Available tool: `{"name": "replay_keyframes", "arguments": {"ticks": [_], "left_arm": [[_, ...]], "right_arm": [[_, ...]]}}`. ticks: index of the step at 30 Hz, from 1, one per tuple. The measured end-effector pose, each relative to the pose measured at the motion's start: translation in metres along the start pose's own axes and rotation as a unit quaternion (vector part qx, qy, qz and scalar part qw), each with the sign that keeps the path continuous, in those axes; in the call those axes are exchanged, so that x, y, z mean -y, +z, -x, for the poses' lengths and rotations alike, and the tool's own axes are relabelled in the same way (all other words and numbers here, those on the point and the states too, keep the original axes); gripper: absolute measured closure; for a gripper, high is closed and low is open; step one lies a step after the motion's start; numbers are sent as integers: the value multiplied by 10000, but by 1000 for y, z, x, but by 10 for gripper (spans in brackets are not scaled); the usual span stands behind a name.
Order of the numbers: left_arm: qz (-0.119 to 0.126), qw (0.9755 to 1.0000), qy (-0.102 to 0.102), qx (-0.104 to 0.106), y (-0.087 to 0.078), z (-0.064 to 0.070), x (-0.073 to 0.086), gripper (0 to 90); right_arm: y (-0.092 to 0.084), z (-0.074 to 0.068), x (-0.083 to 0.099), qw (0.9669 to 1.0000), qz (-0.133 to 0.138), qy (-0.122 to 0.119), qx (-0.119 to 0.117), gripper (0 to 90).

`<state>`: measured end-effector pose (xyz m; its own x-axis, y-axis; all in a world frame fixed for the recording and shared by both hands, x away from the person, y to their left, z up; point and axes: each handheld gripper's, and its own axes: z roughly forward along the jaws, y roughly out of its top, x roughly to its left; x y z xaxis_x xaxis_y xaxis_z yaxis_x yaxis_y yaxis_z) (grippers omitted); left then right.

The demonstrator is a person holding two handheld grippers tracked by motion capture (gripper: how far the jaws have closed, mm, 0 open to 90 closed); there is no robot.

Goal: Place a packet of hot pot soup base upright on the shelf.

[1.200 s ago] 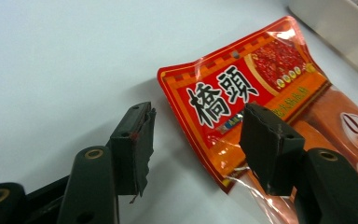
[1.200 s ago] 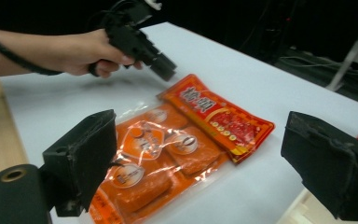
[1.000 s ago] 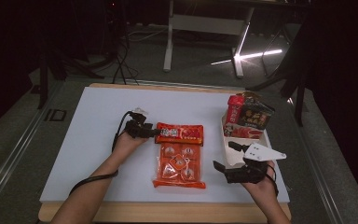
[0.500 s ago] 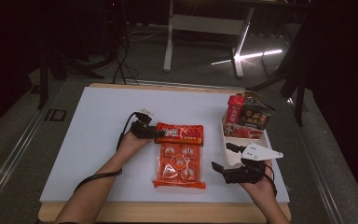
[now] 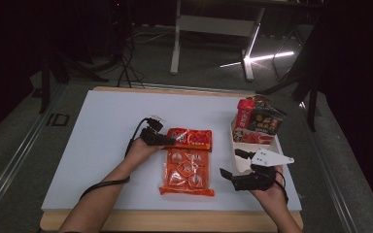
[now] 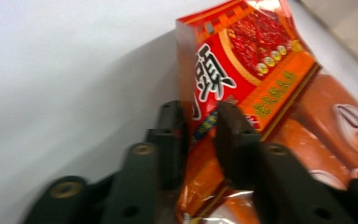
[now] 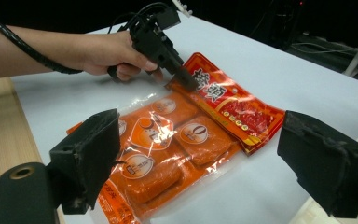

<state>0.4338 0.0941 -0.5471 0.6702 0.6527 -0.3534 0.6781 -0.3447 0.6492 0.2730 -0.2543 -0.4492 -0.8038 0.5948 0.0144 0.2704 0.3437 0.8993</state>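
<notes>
A red snack packet (image 5: 190,139) lies on the white table top, its lower edge overlapping an orange pack of several wrapped cakes (image 5: 187,171). My left gripper (image 5: 167,140) comes in from the left, and its jaws have just been closing on that packet's left end. In the left gripper view the left gripper (image 6: 198,126) pinches the edge of the red packet (image 6: 256,56), with the orange pack (image 6: 340,121) beside it. My right gripper (image 5: 234,164) stands open to the right of the orange pack, with nothing held. In the right gripper view the right gripper (image 7: 205,163) frames the orange pack (image 7: 168,149) and the red packet (image 7: 235,105).
A white open box (image 5: 239,162) at the right holds a red packet (image 5: 245,119) and a dark snack packet (image 5: 264,121). The white table top (image 5: 102,121) ends in a wooden front edge (image 5: 175,221). Beyond it are a dark floor and desk legs (image 5: 177,39).
The left gripper's jaws have closed on the left end of the red packet after a small shift to the right. The right hand and the orange pack have kept still.
</notes>
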Motion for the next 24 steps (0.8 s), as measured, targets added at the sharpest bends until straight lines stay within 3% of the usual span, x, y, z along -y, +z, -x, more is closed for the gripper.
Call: {"name": "replay_keyframes", "arguments": {"ticks": [1, 3, 9, 19, 24], "left_arm": [[-28, 9999, 154, -42, 1, 5, 0, 827], [-35, 9996, 241, -113, 1, 7, 0, 875], [201, 9981, 496, -307, -5, 15, 2, 895], [558, 9971, 503, -112, -35, 27, -6, 897], [659, 9957, 655, -65, -51, 37, -10, 897]], "right_arm": [[1, 0, 0, 10000, -10, -6, -6, 132], [1, 0, 0, 10000, -19, -6, 1, 133], [2, 0, 0, 10000, -49, 12, -35, 136], [2, 0, -2, 10000, -28, 36, -28, 140], [2, -1, -4, 10000, -37, 22, -63, 153]]}}
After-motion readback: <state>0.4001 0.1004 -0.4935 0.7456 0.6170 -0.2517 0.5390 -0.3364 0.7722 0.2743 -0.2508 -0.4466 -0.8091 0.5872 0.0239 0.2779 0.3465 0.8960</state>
